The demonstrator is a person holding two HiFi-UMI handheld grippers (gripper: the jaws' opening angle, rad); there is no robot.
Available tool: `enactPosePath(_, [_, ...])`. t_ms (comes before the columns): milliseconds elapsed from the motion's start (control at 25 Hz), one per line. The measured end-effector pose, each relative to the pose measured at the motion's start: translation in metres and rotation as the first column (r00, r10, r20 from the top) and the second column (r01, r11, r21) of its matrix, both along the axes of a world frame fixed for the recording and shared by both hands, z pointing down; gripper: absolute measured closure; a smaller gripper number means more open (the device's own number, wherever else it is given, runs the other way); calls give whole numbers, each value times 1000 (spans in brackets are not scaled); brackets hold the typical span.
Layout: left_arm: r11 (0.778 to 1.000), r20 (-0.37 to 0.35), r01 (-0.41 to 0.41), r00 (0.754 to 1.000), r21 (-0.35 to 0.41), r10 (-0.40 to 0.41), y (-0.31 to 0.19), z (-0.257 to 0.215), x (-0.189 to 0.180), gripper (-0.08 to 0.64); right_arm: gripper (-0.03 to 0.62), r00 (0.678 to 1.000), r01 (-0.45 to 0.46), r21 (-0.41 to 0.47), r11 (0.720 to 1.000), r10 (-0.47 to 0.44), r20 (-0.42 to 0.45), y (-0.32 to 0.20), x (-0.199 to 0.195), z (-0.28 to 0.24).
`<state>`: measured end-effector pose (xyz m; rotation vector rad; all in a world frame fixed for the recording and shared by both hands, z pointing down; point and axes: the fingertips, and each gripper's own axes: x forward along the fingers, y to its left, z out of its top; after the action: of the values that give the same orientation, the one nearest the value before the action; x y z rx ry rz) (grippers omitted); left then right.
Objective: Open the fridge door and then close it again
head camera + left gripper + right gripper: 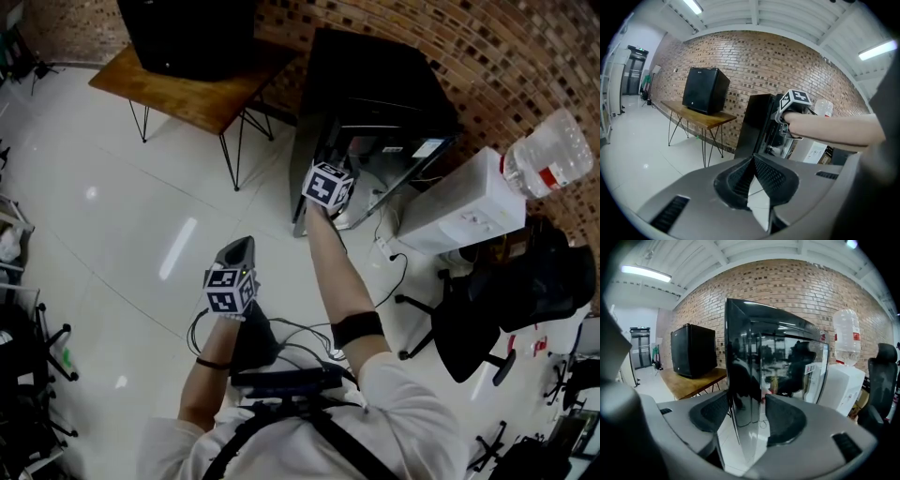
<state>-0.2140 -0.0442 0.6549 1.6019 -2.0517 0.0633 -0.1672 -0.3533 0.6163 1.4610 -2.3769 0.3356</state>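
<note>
Brick wall [787, 291] behind, right gripper [746, 404] clasps fridge door [787, 366]; head view hides this.

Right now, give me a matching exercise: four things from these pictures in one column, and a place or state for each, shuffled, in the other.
Column one
1. left claw
2. right claw
3. water bottle
4. black box

Column two
A. on the wooden table
B. shut, nothing in it
C. clamped on the edge of the fridge door
D. upside down on the white dispenser

Pairs: 1-B, 2-C, 3-D, 4-A
</note>
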Motion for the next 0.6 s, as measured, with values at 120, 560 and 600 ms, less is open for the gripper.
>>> enactPosePath(120, [1000,-8,24,1000,1,-24,4,4,-7,558,331,1000,-5,-8,1000,5,8,-6,-8,-1])
enactPosePath(560, [999,-24,48,999,1,-48,9,9,-13,558,334,1000,-25,-6,1000,25,2,-18,-19,1])
enactPosePath(600, [999,-25,51,998,0,-51,10,9,-14,558,334,1000,-26,-6,1000,26,1,-19,-20,1])
